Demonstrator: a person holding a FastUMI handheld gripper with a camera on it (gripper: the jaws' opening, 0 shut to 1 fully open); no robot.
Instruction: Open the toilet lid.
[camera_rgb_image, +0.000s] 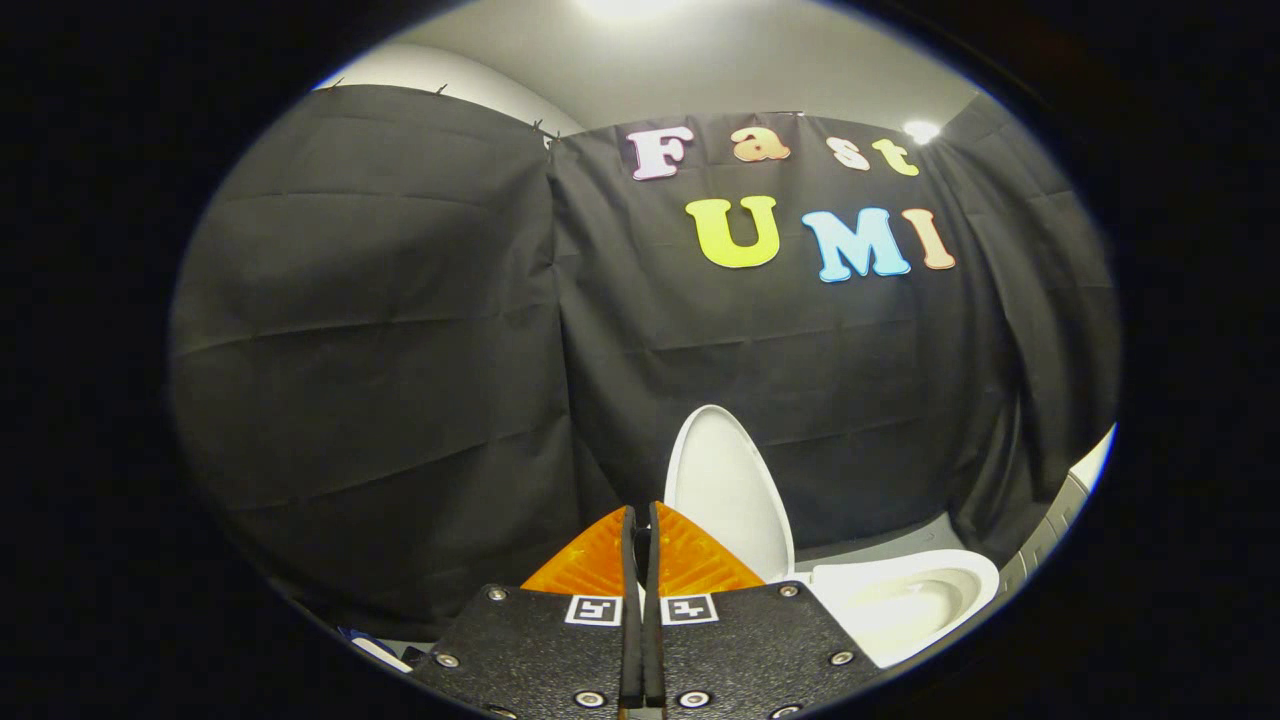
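A white toilet lid (728, 490) stands upright, raised against the black cloth wall, just beyond and to the right of my fingers. Below it, further right, the white toilet bowl (905, 600) lies uncovered with its seat rim showing. My gripper (641, 520) is shut, its two fingers pressed together with nothing between them. It sits apart from the lid, to the lid's left and nearer to me.
Black cloth walls (400, 350) close the booth behind and to both sides of the toilet. A strip of grey floor (880, 535) runs behind the bowl. A pale tiled surface (1060, 520) rises at the far right.
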